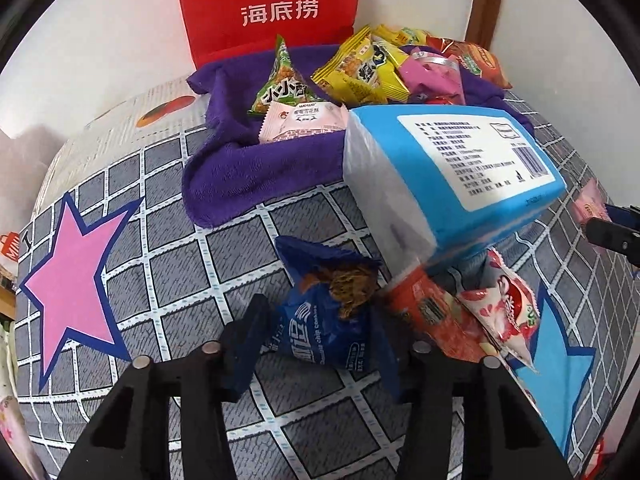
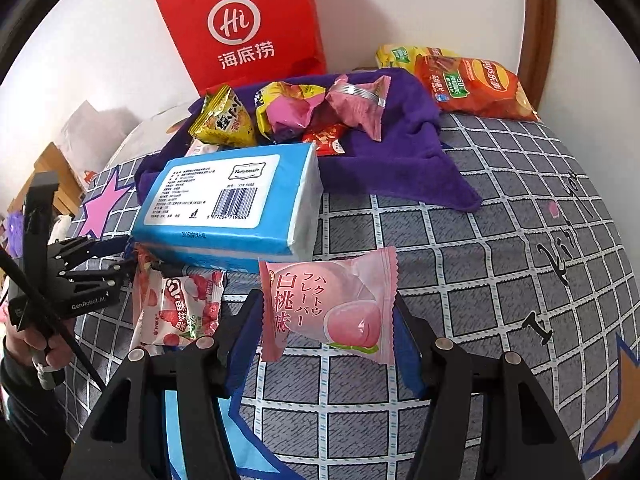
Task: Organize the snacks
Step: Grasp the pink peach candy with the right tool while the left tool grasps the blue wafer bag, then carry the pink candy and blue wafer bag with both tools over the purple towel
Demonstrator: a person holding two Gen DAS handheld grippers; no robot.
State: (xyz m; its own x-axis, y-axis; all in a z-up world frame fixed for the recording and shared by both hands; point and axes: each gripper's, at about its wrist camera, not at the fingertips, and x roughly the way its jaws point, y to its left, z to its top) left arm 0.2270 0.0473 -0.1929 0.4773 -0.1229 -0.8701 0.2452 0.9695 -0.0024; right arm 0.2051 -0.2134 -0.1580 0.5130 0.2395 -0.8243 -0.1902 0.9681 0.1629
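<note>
Left wrist view. Left gripper [image 1: 320,340] angled steeply down at the grid-patterned bedcover [image 1: 168,264], fingers clamped on either side of a blue chocolate-chip cookie packet [image 1: 328,320] resting on the cover. Just right of it, a red packet [image 1: 424,308] and a strawberry-print candy packet [image 1: 504,312], both partly beneath a blue-and-white tissue pack [image 1: 452,172] (label and barcode upward). Behind, a purple towel [image 1: 240,168] bearing a green triangular snack bag [image 1: 284,84], a pale pink nougat packet [image 1: 304,120] and yellow snack packets [image 1: 360,72]; a red Haidilao paper bag [image 1: 268,8] upright against the wall.

Right wrist view. Right gripper [image 2: 328,312] pitched downward, jaws closed on the edges of a pink white-peach mochi packet [image 2: 332,304], held clear above the bedcover [image 2: 480,264]. Tissue pack [image 2: 232,200] just beyond the packet; strawberry candy packet [image 2: 180,308] to its left. At the far left, the left gripper [image 2: 128,256] reaching under the tissue pack (fingertips hidden), gripped by a person's hand [image 2: 36,340] in a dark sleeve. On the towel [image 2: 400,152], yellow [image 2: 224,120] and pink wrapped snacks [image 2: 356,104]; an orange crisp bag [image 2: 472,84] beyond its right corner.
</note>
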